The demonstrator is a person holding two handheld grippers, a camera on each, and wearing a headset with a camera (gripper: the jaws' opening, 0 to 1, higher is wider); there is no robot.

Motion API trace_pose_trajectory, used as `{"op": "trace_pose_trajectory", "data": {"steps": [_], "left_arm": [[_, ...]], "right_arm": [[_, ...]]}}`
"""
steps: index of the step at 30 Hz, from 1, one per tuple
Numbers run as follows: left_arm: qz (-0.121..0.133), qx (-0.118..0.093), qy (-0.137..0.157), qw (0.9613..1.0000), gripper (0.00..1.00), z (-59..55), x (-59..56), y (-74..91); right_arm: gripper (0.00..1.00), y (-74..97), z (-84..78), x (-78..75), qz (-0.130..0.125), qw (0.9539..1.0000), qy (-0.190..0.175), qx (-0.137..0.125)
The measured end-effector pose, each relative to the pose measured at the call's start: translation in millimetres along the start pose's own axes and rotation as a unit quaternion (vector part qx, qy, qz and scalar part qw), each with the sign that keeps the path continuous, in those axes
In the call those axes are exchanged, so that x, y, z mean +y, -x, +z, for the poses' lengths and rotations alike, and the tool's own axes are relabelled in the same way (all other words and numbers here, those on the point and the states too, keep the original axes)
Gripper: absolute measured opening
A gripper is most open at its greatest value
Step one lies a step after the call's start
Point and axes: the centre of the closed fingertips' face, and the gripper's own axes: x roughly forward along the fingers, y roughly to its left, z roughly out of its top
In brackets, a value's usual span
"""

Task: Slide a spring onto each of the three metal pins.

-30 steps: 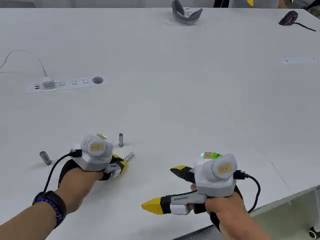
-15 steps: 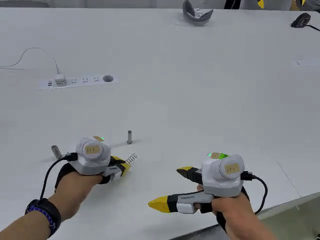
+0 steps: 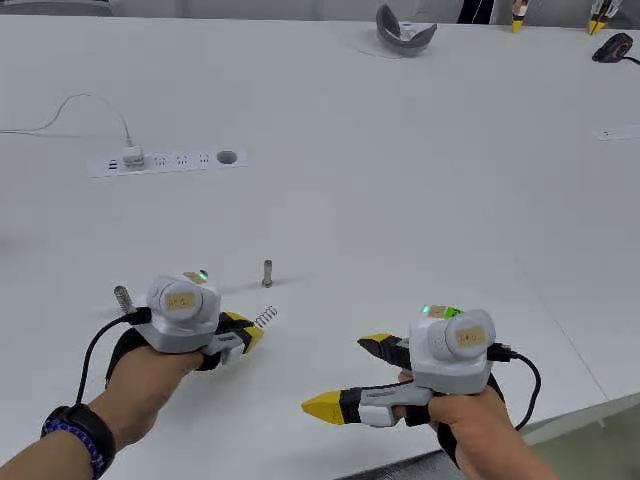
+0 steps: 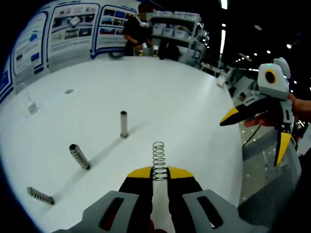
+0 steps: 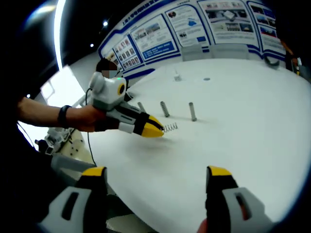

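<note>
The white worktop (image 3: 420, 200) spreads wide in front of me. On its far left lies a long white power strip (image 3: 165, 160) with a white plug and cable in one end.

My right hand-held gripper (image 3: 345, 375), grey-bodied with black jaws and yellow tips, hovers over the near edge of the worktop. Its jaws stand wide apart with nothing between them.

My left hand-held gripper (image 4: 159, 172), of the same make, sits low over the worktop to the left of the right one. Its yellow tips are clamped on the near end of a small silvery coil spring (image 4: 158, 156). The rest of the spring sticks out forward past the tips, free of the worktop as far as I can tell.

Just beyond the spring's free end and a little to the left, apart from it, a bare short metal pin (image 4: 124, 124) stands upright on the worktop. Further left and nearer to me, a second pin wrapped in a spring (image 4: 79, 156) leans to one side. Nearer again, at the left edge of the left gripper view, a third coiled piece (image 4: 40, 195) lies flat on the worktop. I cannot tell whether a pin sits inside it.
</note>
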Motion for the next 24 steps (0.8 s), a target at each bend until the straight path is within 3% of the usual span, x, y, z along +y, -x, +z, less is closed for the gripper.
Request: {"op": "trace_pose_trajectory", "data": {"steps": [24], "left_arm": [[0.027,-0.025,0.021,0.9991,0.1,-7.6,7.1,39.3]], "right_arm": [[0.83,-6.2,4.4,7.3,0.012,0.9999,-0.002,-0.002]]}}
